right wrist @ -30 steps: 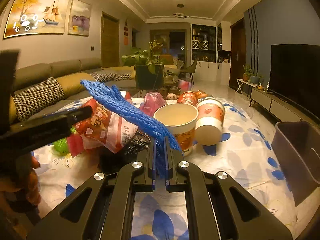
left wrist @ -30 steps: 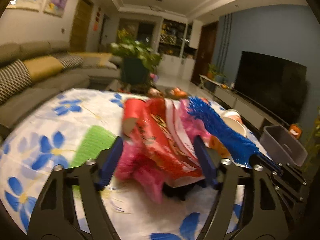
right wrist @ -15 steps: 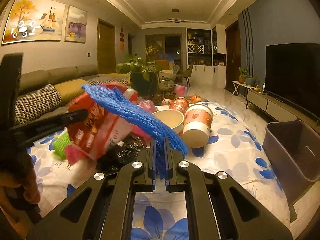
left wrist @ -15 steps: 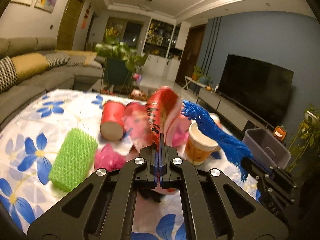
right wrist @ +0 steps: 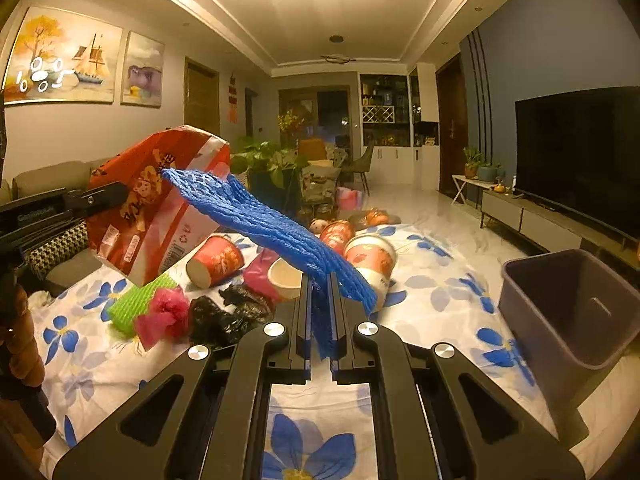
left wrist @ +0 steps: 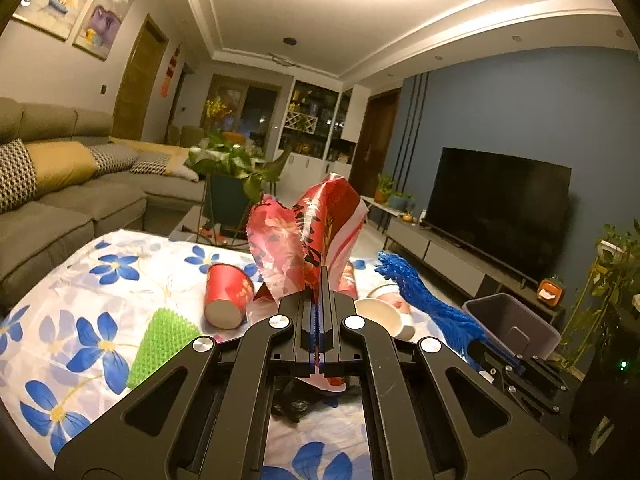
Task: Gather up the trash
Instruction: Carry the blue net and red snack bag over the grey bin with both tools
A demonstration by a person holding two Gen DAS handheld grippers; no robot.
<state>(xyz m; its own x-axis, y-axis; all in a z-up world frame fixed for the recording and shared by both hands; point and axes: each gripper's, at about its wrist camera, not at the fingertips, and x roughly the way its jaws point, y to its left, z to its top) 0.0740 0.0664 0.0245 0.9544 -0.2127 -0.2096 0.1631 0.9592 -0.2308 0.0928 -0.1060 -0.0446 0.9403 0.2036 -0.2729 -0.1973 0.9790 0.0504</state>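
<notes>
Left hand-held gripper (left wrist: 319, 280): fingers pressed together, clamped on the lower edge of a red snack bag (left wrist: 316, 224), bag raised upright above the table (left wrist: 72, 280) and clear of the floral cloth. Right hand-held gripper (right wrist: 320, 284): fingers closed onto one end of a blue foam net (right wrist: 264, 220), net slanting up and leftward from the tips, its far end near the red bag in the right wrist view. Below on the table: green foam net (left wrist: 160, 344), tipped red paper cup (left wrist: 226, 294), pink wrapper (right wrist: 164, 316), black plastic scrap (right wrist: 228, 316), more cups (right wrist: 370, 256). Grey bin (right wrist: 576, 312) just beside the table's right edge, open top up.
</notes>
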